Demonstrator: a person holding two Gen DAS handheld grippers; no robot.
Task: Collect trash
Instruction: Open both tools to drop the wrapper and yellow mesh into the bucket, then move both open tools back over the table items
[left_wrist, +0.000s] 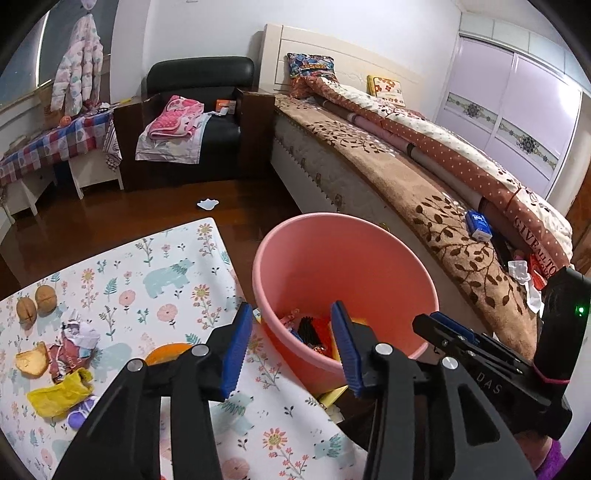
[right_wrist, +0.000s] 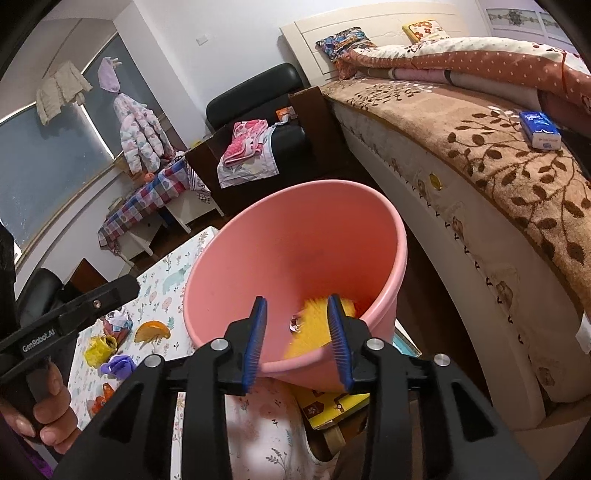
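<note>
A pink bucket (left_wrist: 369, 258) stands beside the floral-cloth table (left_wrist: 166, 266), with dark and red trash (left_wrist: 310, 332) at its bottom. My left gripper (left_wrist: 291, 306) is open over the bucket's near rim, nothing between its blue pads. My right gripper (right_wrist: 296, 299) is open above the bucket (right_wrist: 229, 266); a blurred yellow piece (right_wrist: 317, 328) lies below its fingers inside the bucket. On the table lie an orange peel (right_wrist: 151, 330), a yellow wrapper (left_wrist: 59, 395), a crumpled paper wrapper (left_wrist: 74, 339), a bread piece (left_wrist: 31, 360) and two walnuts (left_wrist: 37, 299).
A bed (left_wrist: 406, 177) with a brown blanket runs along the right, a blue tissue pack (left_wrist: 478, 225) on it. A black armchair (left_wrist: 199, 110) stands at the back. A white scrap (left_wrist: 207, 203) lies on the wooden floor. A yellow box (right_wrist: 325, 406) sits under the bucket.
</note>
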